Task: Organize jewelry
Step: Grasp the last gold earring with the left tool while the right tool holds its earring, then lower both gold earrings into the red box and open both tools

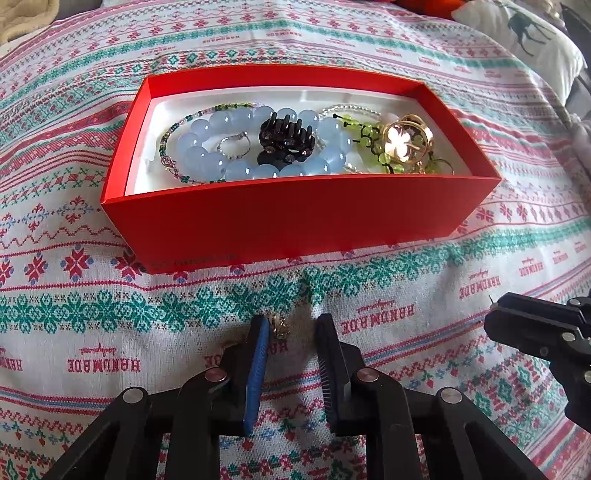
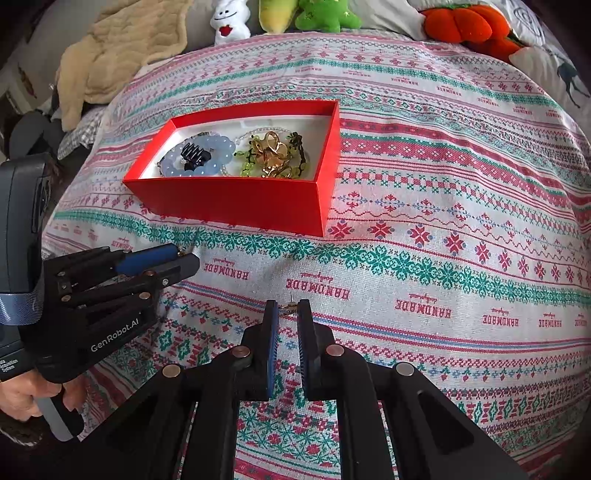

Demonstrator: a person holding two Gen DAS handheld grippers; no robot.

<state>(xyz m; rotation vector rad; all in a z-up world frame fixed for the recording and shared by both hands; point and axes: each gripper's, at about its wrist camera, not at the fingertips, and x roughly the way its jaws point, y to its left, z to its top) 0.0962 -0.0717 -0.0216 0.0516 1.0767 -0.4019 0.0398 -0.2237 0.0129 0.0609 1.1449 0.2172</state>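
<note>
A red box (image 1: 295, 218) sits on the patterned cloth and holds a blue bead bracelet (image 1: 207, 147), a black hair claw (image 1: 284, 138), a green bead string (image 1: 369, 136) and gold pieces (image 1: 406, 142). It also shows in the right wrist view (image 2: 236, 203). My left gripper (image 1: 290, 325) is open, with a small gold earring (image 1: 280, 325) on the cloth against its left finger. My right gripper (image 2: 287, 308) is slightly open around a small gold stud earring (image 2: 290, 305) at its tips; contact is unclear.
The left gripper's body (image 2: 92, 295) and the hand holding it are at the left of the right wrist view. Plush toys (image 2: 321, 14), an orange pumpkin plush (image 2: 469, 22) and a beige blanket (image 2: 122, 51) lie behind the cloth. A deer-print pillow (image 1: 524, 33) is at the far right.
</note>
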